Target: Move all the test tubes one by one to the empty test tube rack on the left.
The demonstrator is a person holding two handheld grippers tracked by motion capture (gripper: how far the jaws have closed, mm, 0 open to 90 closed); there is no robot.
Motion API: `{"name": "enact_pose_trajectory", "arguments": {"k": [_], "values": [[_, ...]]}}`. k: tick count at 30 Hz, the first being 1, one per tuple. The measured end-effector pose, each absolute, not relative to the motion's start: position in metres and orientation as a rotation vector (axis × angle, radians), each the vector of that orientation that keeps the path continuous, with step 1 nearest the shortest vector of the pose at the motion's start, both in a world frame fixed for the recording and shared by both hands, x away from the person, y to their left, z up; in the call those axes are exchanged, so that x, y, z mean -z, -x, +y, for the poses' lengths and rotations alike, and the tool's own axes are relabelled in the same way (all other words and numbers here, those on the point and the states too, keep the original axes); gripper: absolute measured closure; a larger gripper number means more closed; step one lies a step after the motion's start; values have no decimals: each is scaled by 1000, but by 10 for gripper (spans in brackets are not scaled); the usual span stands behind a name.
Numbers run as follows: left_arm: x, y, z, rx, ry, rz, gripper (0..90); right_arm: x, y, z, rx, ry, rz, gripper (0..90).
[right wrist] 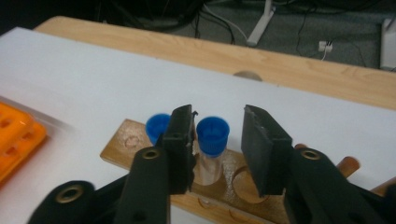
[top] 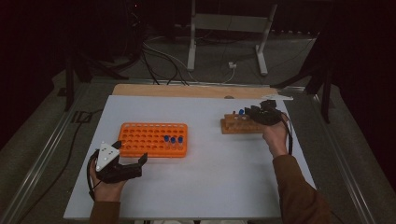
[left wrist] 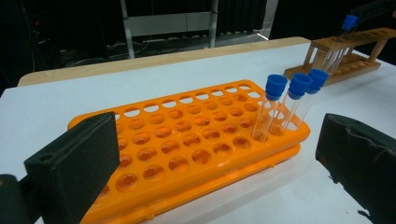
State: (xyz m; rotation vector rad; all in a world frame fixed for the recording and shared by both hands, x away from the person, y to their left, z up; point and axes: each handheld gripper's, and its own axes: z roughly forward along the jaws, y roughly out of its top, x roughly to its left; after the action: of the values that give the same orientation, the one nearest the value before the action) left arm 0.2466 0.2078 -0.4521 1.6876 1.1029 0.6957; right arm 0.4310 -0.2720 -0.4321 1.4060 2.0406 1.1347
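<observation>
Right gripper view: right claw spread around a blue-capped tube; left claw spread.

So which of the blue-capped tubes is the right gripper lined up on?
The tube in the wooden rack that stands between the right gripper's open jaws; its neighbour sits outside the left jaw, and three others stand in the orange rack.

A white table is seen with a bare wooden strip along its far edge. An orange tube rack is set left of the middle, nearer the left edge, with three blue-capped tubes stood at its right end. A wooden rack is placed near the far right corner.
</observation>
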Motion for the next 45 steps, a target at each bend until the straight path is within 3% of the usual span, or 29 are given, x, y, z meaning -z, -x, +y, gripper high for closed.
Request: {"name": "enact_pose_trajectory", "arguments": {"k": [6, 22, 45], "values": [[452, -247, 208, -696, -1688, 1103, 8, 443, -435, -268, -1094, -1409, 2074, 744], [453, -247, 208, -693, -1691, 1108, 8, 445, -429, -264, -1068, -1386, 2053, 759], [454, -247, 208, -694, -1688, 1115, 8, 391, -405, -271, -1157, -1255, 1958, 761]]}}
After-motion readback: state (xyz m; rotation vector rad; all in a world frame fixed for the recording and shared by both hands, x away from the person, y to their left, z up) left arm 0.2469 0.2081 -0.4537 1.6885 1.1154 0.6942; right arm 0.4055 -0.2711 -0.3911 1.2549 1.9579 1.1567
